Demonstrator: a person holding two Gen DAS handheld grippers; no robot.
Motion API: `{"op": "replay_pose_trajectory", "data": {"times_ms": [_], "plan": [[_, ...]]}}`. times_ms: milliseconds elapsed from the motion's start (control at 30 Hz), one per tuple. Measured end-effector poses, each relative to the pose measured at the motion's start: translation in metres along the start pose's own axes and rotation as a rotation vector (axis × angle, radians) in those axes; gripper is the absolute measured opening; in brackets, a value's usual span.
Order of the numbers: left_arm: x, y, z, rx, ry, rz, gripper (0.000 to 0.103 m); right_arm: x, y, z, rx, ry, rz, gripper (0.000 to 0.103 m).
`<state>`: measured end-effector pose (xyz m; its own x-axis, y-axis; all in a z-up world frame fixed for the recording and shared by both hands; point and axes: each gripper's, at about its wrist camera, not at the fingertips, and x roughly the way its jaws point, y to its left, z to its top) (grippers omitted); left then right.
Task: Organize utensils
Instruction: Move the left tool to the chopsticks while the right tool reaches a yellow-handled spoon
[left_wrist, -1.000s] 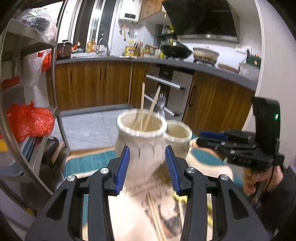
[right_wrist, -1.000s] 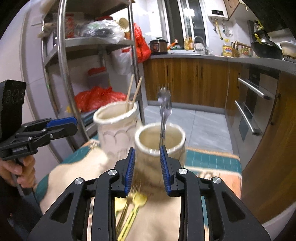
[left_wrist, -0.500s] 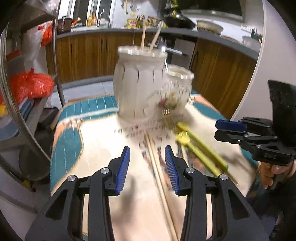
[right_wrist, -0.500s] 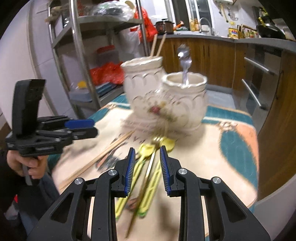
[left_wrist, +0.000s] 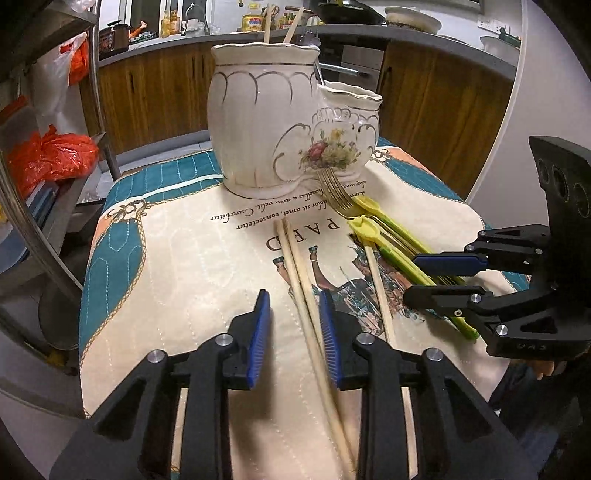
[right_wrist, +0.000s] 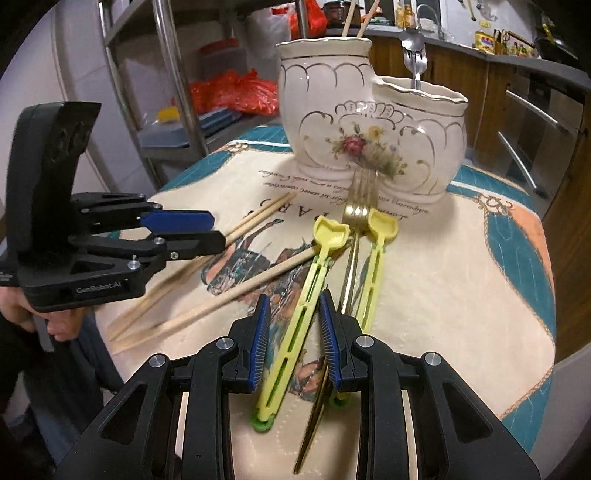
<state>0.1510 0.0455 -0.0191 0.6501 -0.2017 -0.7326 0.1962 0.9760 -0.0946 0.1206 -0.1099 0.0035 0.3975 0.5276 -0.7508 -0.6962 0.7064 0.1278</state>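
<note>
A cream ceramic holder (left_wrist: 258, 122) with two cups stands at the far end of the printed mat (left_wrist: 192, 266); chopsticks stick out of its tall cup, a metal fork (right_wrist: 413, 55) out of the short one. My left gripper (left_wrist: 294, 323) hangs low over a loose pair of chopsticks (left_wrist: 295, 258). Its jaws are closing with the pair between them, beside the right pad, not pinched. My right gripper (right_wrist: 293, 323) is open astride the handle of a yellow-green spoon (right_wrist: 330, 232). A gold fork (right_wrist: 356, 210), a second spoon (right_wrist: 382, 225) and a single chopstick (right_wrist: 236, 291) lie alongside.
A metal shelf rack (left_wrist: 48, 206) with red plastic bags (left_wrist: 48, 158) stands left of the small table. Wooden kitchen cabinets (left_wrist: 436, 96) run behind. The mat's edge drops off close on the right (right_wrist: 546, 332). A hand (right_wrist: 22, 314) holds the left gripper's handle.
Both grippers have dropped from beside the holder's rims to just above the mat and tipped downward. The left jaws have narrowed; the right jaws keep the same gap.
</note>
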Motion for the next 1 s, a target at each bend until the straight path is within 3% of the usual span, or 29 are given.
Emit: {"op": "replay_pose_trajectory", "data": {"times_ms": [267,500,633,800,1000], "plan": [[0.0,0.012,0.004,-0.061,0.004,-0.062,0.024,0.008,-0.007,0.017,0.008,0.073,0.018,0.029],[0.007,0.016,0.008,-0.054,0.047,-0.052,0.015,0.012,-0.004,0.027,-0.055,0.179,0.005,0.014],[0.008,0.017,0.014,-0.02,0.128,-0.043,0.008,0.014,-0.001,0.032,-0.099,0.27,0.01,0.013],[0.009,0.023,0.024,0.013,0.272,-0.078,0.008,0.018,0.002,0.041,-0.152,0.403,0.007,0.013],[0.015,0.022,0.036,0.06,0.432,-0.062,0.008,0.032,0.005,0.056,-0.172,0.531,-0.002,0.014]]}}
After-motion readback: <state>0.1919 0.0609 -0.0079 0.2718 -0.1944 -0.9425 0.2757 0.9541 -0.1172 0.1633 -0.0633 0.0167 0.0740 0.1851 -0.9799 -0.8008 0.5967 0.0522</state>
